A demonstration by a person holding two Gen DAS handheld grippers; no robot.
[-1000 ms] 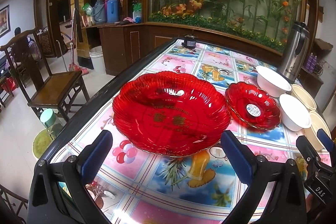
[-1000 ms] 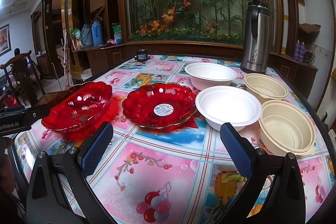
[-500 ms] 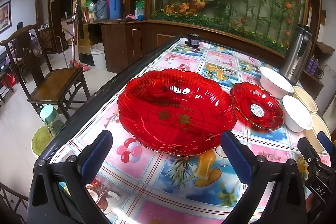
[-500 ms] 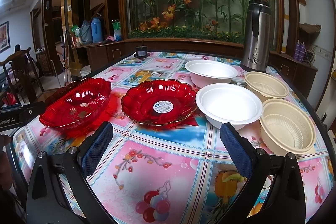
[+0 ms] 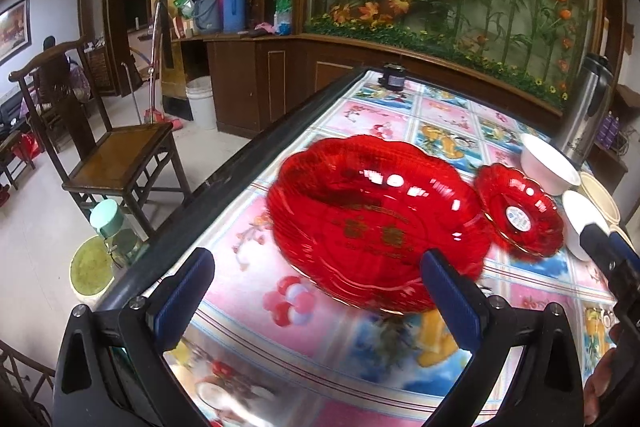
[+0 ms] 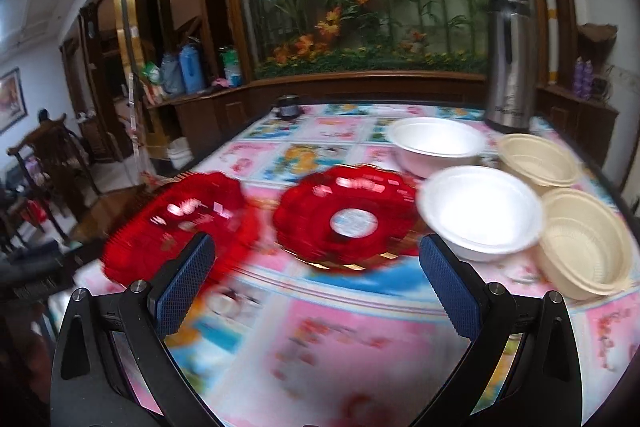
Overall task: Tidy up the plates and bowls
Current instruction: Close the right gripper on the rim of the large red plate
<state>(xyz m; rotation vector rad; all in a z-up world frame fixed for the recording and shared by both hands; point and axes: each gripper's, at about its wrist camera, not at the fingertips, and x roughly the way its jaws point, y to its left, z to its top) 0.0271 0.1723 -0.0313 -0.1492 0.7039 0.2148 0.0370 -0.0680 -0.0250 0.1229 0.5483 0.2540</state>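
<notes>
A large red scalloped plate (image 5: 376,223) lies on the patterned table, just beyond my open left gripper (image 5: 318,291); its right pad (image 5: 450,297) overlaps the plate's near rim. A smaller red plate (image 5: 520,215) with a white sticker sits to its right. From the right wrist, the small red plate (image 6: 352,215) is ahead of my open right gripper (image 6: 316,275), the large red plate (image 6: 180,223) at left. Two white bowls (image 6: 480,211) (image 6: 436,145) and two cream bowls (image 6: 580,239) (image 6: 536,159) stand at right. Both grippers hold nothing.
A steel thermos (image 6: 510,59) stands at the table's far right, a small dark object (image 5: 394,77) at the far edge. The table's dark left edge (image 5: 224,195) drops to the floor, where a wooden chair (image 5: 116,155) and a green cup (image 5: 106,223) stand.
Both grippers have swung left and forward; the large red plate now sits closer to the left gripper's right pad. The right view is motion-blurred. The dishes stay in place.
</notes>
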